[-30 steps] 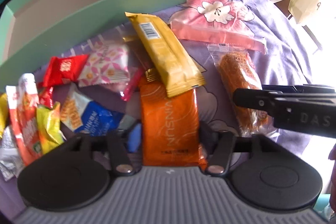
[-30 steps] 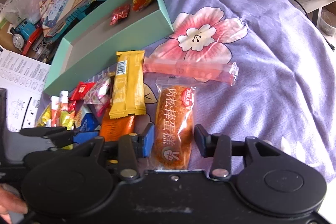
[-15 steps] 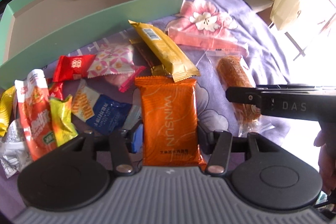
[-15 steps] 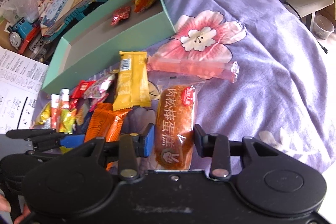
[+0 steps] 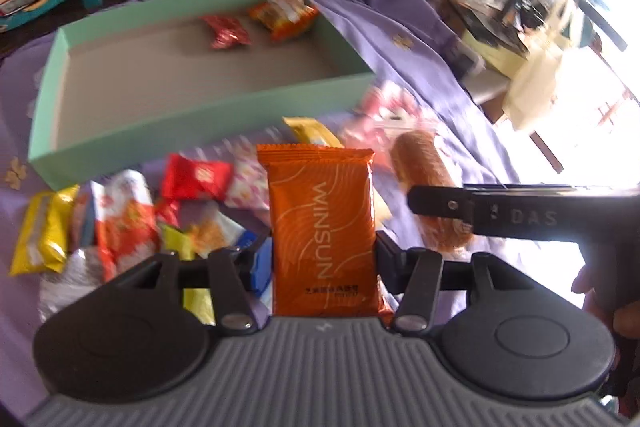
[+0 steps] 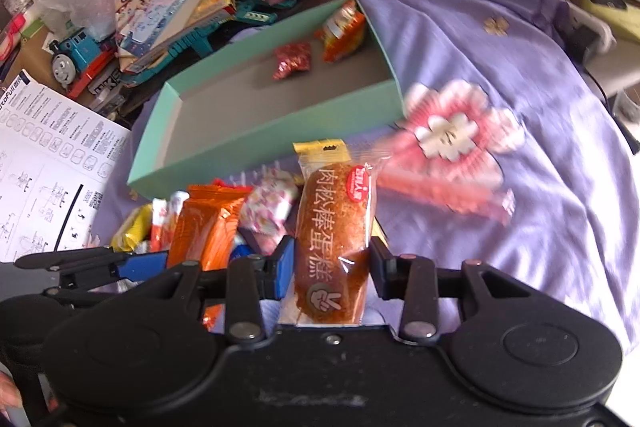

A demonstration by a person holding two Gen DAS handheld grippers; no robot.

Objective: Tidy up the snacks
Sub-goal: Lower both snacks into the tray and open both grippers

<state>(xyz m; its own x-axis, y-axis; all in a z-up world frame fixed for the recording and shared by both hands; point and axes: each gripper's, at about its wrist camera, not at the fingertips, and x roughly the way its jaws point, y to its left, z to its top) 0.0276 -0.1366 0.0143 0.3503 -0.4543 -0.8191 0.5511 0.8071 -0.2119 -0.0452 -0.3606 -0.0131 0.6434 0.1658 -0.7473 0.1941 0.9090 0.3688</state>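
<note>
Orange WINSUN packet [image 5: 322,231] sat pinched across its width in my left hand-held gripper [image 5: 323,261], clear of the snack pile [image 5: 120,223] on the purple cloth [image 6: 540,187]. My right hand-held gripper [image 6: 330,269] was clamped on the wrapped meat-floss cake [image 6: 335,235]. Mint-green box [image 5: 192,131] lay ahead, two snacks inside. Judged best: carry both over the near wall, lower flat, release one at a time.

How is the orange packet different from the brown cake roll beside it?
The orange WINSUN packet is flat and opaque; the meat floss cake roll is rounded, in a clear wrapper. The left gripper holds the packet, the right gripper the roll. Both are clamped at their lower ends.
</note>
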